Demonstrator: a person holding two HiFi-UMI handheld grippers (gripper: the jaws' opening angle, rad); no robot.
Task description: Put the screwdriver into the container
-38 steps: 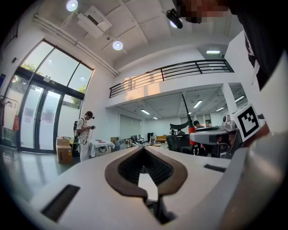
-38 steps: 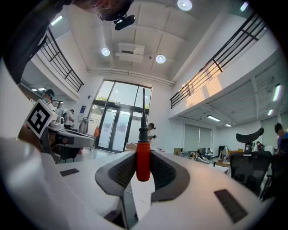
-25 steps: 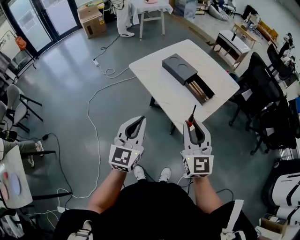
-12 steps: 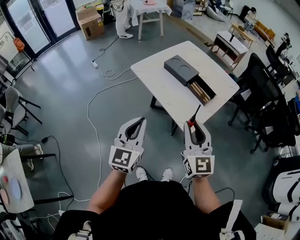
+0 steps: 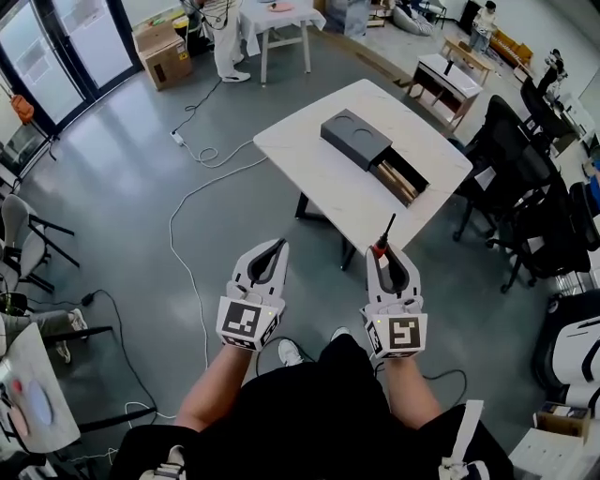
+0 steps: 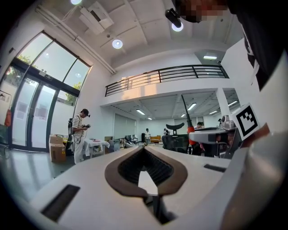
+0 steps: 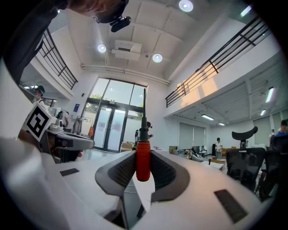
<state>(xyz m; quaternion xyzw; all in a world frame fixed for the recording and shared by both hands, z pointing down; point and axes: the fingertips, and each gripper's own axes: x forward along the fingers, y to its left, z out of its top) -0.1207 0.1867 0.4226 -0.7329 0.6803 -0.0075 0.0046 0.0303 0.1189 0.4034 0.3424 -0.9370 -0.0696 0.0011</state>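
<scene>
My right gripper [image 5: 382,253] is shut on the red handle of a screwdriver [image 5: 380,248], whose black shaft points forward and up. In the right gripper view the screwdriver handle [image 7: 143,159] stands upright between the pads of the right gripper [image 7: 143,155]. My left gripper [image 5: 272,253] is held level beside it, shut and empty, and in its own view the left gripper [image 6: 144,152] has its tips touching. The container [image 5: 356,141], a dark grey box with its drawer [image 5: 401,180] pulled open, lies on the white table [image 5: 319,164] ahead, well beyond both grippers.
Black office chairs [image 5: 525,187] crowd the table's right side. A white cable [image 5: 187,220] snakes over the grey floor at left. A cardboard box [image 5: 157,47], a small white table [image 5: 277,19] and a standing person [image 5: 220,37] are far back. Wooden sticks lie in the drawer.
The view has shifted a little as the person steps; the table sits slightly further left and up in the picture. Both grippers keep their pose, the screwdriver still in the right one.
</scene>
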